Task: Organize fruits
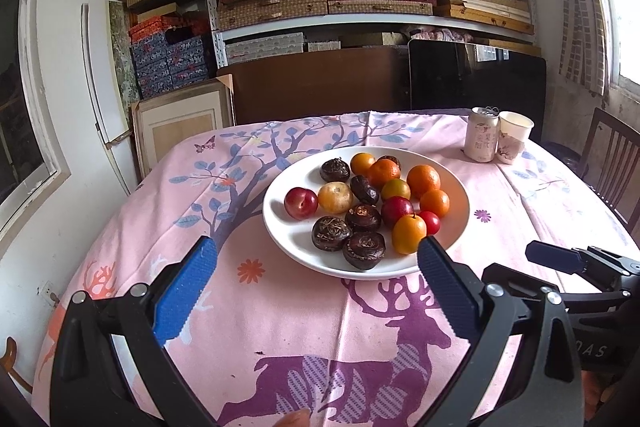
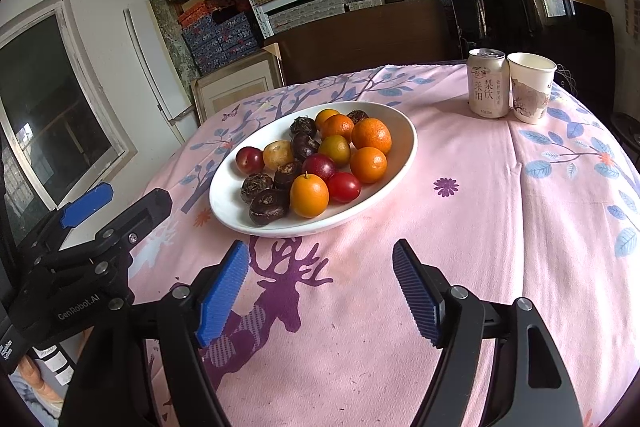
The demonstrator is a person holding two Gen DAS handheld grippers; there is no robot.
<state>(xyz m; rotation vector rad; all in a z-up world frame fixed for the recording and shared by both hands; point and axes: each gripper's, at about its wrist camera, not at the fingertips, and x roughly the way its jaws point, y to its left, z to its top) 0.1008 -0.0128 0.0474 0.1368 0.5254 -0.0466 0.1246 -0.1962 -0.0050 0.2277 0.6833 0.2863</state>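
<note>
- Fruits sit heaped on a white plate (image 1: pixel 280 227) at the middle of the pink deer-print tablecloth (image 1: pixel 280 327); seen from the left wrist, the plate lies at about 12 o'clock from the left gripper (image 1: pixel 316 259), just beyond its fingertips.
- Left gripper: jaws spread wide and empty, hovering over the cloth at the plate's near rim.
- Right gripper (image 2: pixel 320 267): jaws likewise apart and holding nothing, with the plate at roughly 11 o'clock from it and clear of it.
- On the plate, the oranges (image 2: pixel 370 135) cluster toward 2 o'clock, the dark water chestnuts (image 2: pixel 268 205) toward 7 o'clock and 12 o'clock, and a red plum (image 2: pixel 249 159) with a yellow fruit (image 2: pixel 278 154) at 9 o'clock.
- Nearest the grippers are a smooth orange fruit (image 2: pixel 309 195) and a small red one (image 2: pixel 343 187), touching each other.
- Handling, as a judgement: all are light, round and apt to roll. The plums and smooth fruits look slick and bruisable, so a gentle squeeze across the widest part suits them; the chestnuts look hard and rough, easier to pinch.
- Crowding is the risk: the pieces touch, so a finger pushed between them may nudge neighbours toward the rim.
- A drink can (image 2: pixel 487 83) and paper cup (image 2: pixel 530 87) stand side by side at 1 o'clock, well apart from the plate.
</note>
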